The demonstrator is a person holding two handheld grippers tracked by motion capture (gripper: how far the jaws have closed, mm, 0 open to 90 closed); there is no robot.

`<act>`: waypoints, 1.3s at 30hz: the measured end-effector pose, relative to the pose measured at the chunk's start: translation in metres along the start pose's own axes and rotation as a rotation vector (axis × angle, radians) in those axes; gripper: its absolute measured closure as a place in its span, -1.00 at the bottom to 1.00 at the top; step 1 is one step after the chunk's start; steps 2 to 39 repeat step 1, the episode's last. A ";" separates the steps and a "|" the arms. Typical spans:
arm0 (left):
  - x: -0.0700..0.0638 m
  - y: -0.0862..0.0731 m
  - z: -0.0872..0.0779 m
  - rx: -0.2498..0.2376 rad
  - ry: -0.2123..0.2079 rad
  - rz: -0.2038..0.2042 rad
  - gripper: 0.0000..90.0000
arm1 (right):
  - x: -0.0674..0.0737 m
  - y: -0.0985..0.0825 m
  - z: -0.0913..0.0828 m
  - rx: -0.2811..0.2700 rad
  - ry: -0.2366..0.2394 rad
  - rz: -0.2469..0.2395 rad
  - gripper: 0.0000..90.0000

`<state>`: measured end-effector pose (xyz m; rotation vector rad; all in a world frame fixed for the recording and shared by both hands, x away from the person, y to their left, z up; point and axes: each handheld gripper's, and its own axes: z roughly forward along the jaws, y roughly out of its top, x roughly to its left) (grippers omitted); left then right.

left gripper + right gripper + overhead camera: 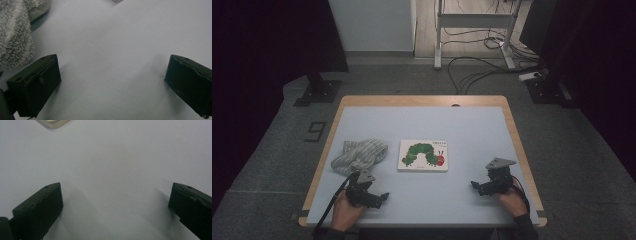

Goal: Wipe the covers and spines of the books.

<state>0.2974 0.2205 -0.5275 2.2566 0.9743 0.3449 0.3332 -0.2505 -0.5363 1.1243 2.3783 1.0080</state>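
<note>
A picture book (423, 155) with a green caterpillar on its white cover lies flat near the table's middle. A grey striped fuzzy cloth (358, 154) is bunched to its left, and its edge fills the upper left of the left gripper view (13, 32). My left gripper (382, 196) rests low at the front left, just below the cloth, jaws wide apart over bare table (112, 72). My right gripper (475, 186) sits at the front right, open, nothing between its jaws (115, 200). A corner of the book (53, 123) peeks in at the top of the right gripper view.
The pale blue tabletop (462, 130) has a wooden rim (422, 100). Beyond it are grey floor, loose cables (472, 70), a white desk frame (472, 30) and dark stands (319, 90) at both sides.
</note>
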 end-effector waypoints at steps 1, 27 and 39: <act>0.000 0.000 0.000 0.000 0.001 0.001 -1.00 | 0.000 0.000 0.000 -0.001 0.001 0.002 -1.00; 0.000 0.000 0.000 0.000 0.001 0.001 -1.00 | 0.000 0.000 0.000 -0.001 0.001 0.002 -1.00; 0.000 0.000 0.000 0.000 0.001 0.001 -1.00 | 0.000 0.000 0.000 -0.001 0.001 0.002 -1.00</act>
